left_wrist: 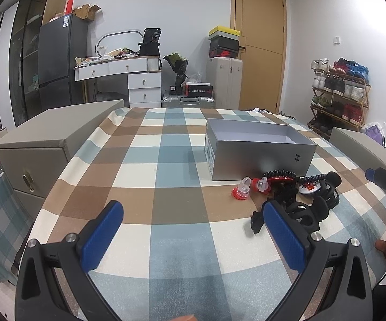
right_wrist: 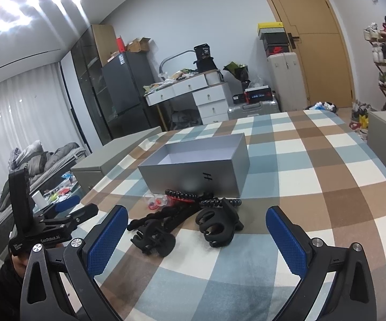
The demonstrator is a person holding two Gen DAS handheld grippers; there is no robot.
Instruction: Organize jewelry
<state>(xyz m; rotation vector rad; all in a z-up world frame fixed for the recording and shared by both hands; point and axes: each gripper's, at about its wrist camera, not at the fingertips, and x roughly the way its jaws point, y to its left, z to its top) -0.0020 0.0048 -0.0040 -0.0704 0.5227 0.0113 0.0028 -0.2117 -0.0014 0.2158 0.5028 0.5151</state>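
**Open grey box and a heap of hair accessories on a checked cloth**

A table draped in a checked cloth (left_wrist: pixel 171 160) of blue, brown and cream squares is seen in both views; the weave looks soft and matte. Behind it a bedroom is shown: a wooden door (left_wrist: pixel 259 45) at 1 o'clock in the left wrist view, a white dresser (left_wrist: pixel 128 77) at 11 o'clock, a dark fridge (left_wrist: pixel 59 56) further left, and a shoe rack (left_wrist: pixel 337 93) at 3 o'clock.

The grey box (left_wrist: pixel 259 149) is the largest task item. It is rectangular, lidless, smooth-sided and pale inside. In the left wrist view it sits at 1 o'clock, its long axis running left to right and slightly away to the right. In the right wrist view (right_wrist: pixel 195 165) it is at 12 o'clock.

Just in front of the box, a heap of accessories is laid. Two black claw clips (right_wrist: pixel 219 224) of matte plastic, with curved teeth, are set nearest the right gripper. Black coiled hair ties (right_wrist: pixel 182 195) are tangled between the clips and the box, touching its front wall. Small red and clear plastic pieces (left_wrist: pixel 246 190) lie at the heap's left end.

The left gripper (left_wrist: pixel 193 238) is held wide apart, its blue textured pads (left_wrist: pixel 102 238) clasping nothing. The right gripper (right_wrist: pixel 197 238) is likewise spread wide and empty, with the clips lying between and beyond its fingers.
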